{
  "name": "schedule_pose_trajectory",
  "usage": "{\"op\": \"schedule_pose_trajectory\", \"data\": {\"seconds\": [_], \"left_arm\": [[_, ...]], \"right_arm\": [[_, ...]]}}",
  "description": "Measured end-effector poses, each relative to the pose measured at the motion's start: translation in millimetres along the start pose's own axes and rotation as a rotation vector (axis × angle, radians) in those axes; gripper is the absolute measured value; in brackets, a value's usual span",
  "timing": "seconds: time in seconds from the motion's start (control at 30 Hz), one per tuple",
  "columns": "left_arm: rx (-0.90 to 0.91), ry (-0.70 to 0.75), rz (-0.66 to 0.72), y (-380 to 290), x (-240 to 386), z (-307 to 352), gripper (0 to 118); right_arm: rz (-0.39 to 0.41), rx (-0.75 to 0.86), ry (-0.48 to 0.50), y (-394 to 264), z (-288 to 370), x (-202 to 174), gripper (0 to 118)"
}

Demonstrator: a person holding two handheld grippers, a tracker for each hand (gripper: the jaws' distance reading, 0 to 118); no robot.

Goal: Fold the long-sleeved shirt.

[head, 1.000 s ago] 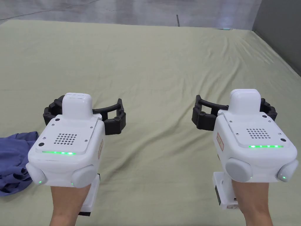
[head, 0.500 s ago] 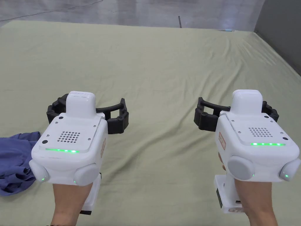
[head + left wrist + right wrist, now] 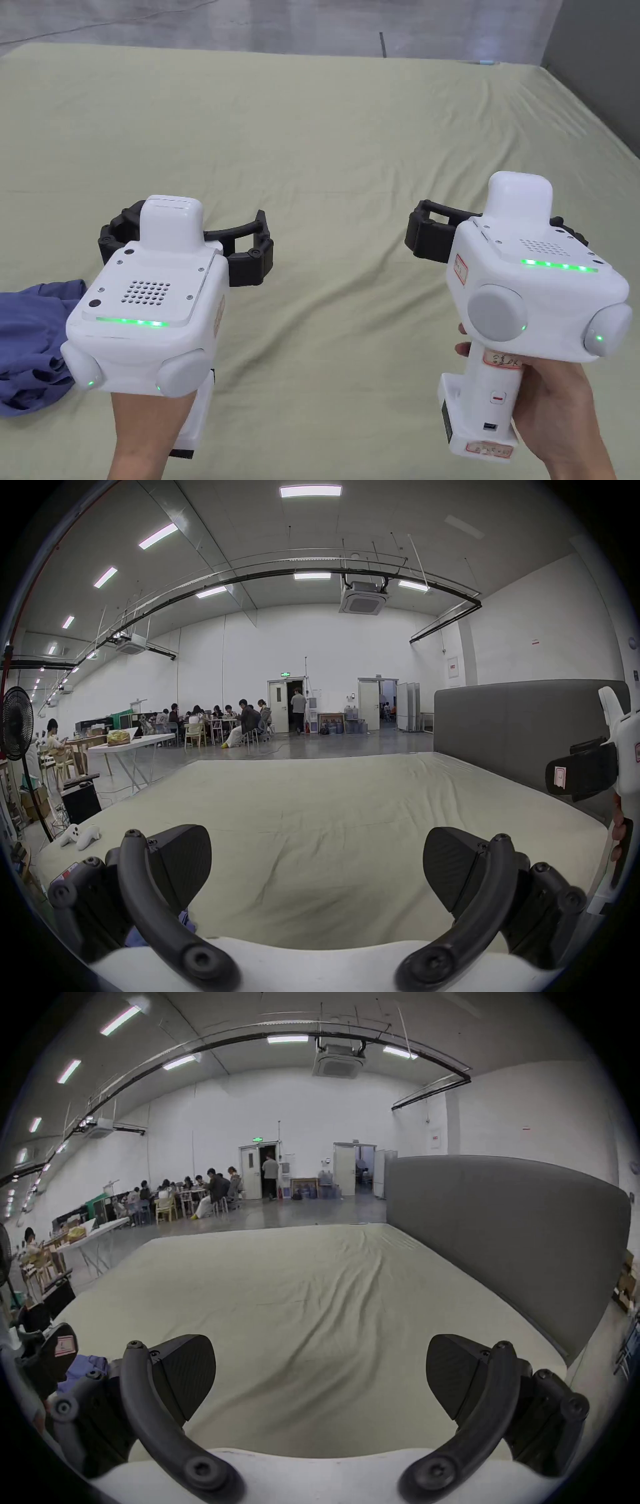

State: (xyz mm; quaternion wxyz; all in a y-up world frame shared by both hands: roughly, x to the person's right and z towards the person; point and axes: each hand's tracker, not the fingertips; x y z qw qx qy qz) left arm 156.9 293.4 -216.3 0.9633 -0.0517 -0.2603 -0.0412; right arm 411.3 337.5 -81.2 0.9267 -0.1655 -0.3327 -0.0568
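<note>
Your shirt [image 3: 31,347] lies crumpled on the bed [image 3: 350,144] off to your left, just beside the left tool [image 3: 186,240] (both tools released, empty), well apart from the right tool [image 3: 494,234].

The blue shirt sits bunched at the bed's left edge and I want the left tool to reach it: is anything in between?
Nothing visible. The blue shirt lies just left of the open left tool, with bare sheet between them.

Blue long-sleeved shirt [image 3: 31,344] lies crumpled at the bed's left edge.
</note>
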Motion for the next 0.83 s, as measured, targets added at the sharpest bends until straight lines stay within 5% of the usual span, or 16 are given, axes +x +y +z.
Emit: {"op": "schedule_pose_trajectory", "data": {"seconds": [0.2, 0.3, 0.37, 0.43, 0.47, 0.53, 0.57, 0.6, 0.7, 0.83], "left_arm": [[-0.001, 0.003, 0.002, -1, -1, 0, 118], [-0.001, 0.004, 0.008, -2, -1, 0, 118], [-0.003, 0.002, 0.008, -2, 0, 0, 118], [-0.003, -0.002, 0.007, -2, 1, 0, 118], [-0.001, -0.002, 0.006, -2, 1, 1, 118], [0.023, -0.003, 0.007, -3, 0, 2, 118], [0.047, 0.001, 0.005, -5, 0, 1, 118], [0.06, 0.013, 0.003, -7, 0, 0, 118], [0.045, 0.01, 0.006, -8, -2, -1, 118], [0.089, 0.0, 0.042, -15, -4, 0, 118]], "right_arm": [[-0.01, -0.016, -0.036, 0, -3, 4, 118], [0.073, -0.1, 0.01, 2, -4, 5, 118], [0.001, -0.062, 0.095, 1, 1, 11, 118], [-0.145, 0.157, 0.074, -4, 14, 18, 118], [-0.131, 0.247, 0.073, -8, 11, 18, 118], [0.089, 0.287, 0.064, -18, -11, 18, 118], [0.148, 0.167, -0.031, -24, -13, 13, 118], [0.176, 0.079, -0.001, -30, -14, 13, 118], [0.094, 0.19, 0.132, -49, -11, 22, 118], [0.092, 0.211, 0.049, -44, -8, 19, 118]]}}
